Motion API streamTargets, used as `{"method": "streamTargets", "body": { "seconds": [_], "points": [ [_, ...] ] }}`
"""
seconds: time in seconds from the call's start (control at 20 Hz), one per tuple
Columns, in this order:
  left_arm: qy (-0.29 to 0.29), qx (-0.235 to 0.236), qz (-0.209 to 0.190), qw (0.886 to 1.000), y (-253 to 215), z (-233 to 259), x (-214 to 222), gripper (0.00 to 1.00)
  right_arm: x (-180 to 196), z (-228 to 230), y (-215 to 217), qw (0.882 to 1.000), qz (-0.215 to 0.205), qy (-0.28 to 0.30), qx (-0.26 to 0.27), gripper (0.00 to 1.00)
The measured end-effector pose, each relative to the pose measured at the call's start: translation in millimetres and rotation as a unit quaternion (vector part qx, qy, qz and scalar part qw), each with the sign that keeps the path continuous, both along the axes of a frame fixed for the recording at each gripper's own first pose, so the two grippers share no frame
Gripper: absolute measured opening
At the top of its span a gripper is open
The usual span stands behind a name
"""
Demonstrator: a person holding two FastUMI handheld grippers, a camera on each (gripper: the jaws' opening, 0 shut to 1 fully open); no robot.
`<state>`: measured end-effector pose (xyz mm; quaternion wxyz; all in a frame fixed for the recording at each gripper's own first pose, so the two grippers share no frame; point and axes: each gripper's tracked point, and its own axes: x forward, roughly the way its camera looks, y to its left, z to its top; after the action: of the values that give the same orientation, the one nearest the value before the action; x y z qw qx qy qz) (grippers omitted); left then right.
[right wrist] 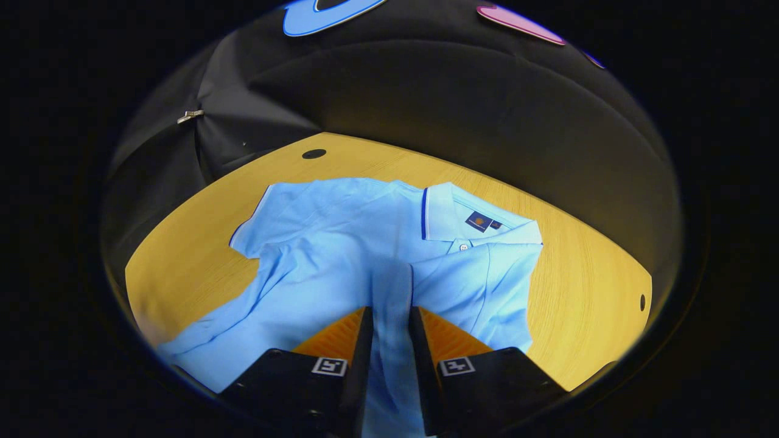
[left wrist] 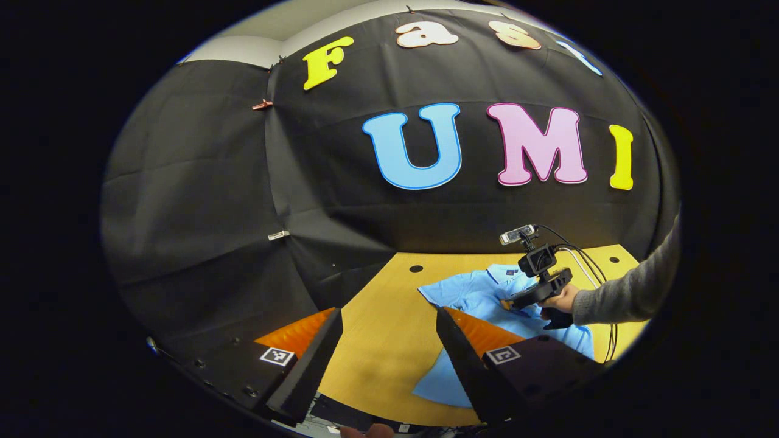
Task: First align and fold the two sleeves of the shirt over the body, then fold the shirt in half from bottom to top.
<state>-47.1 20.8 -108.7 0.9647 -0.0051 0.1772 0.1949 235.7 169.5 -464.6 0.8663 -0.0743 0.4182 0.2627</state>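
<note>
Right gripper view, claw (right wrist: pixel 389 316) pinching shirt (right wrist: pixel 341 243)

Even bright light, fisheye-warped edges

A light-blue polo shirt (right wrist: pixel 341 243) lies on the wooden table (right wrist: pixel 584 286).

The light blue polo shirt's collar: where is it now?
In the right gripper view, the collar lies at the shirt's far end on the yellow wooden table, right of centre.
</note>
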Motion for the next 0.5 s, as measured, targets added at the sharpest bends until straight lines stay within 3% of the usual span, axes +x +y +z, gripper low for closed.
{"method": "streamTargets", "body": {
  "seconds": [0.15,0.25,0.35,0.5],
  "points": [
    [0.001,0.003,-0.007,1.000,-3.7,1.2,1.6,0.98,-5.0,2.0,6.3,1.000,-0.006,0.010,0.024,0.57],
    [0.003,0.004,-0.014,1.000,-7.1,-0.7,4.5,0.98,-7.7,5.2,11.3,0.999,-0.007,0.009,0.043,0.88],
    [0.004,0.003,-0.020,1.000,-10.3,-1.8,8.5,0.98,-3.9,14.4,9.6,0.998,-0.013,-0.011,0.053,0.99],
    [0.005,0.002,-0.032,0.999,-15.7,-5.6,19.9,0.98,0.3,35.7,4.7,0.996,-0.030,-0.035,0.076,1.00]
  ]
}}
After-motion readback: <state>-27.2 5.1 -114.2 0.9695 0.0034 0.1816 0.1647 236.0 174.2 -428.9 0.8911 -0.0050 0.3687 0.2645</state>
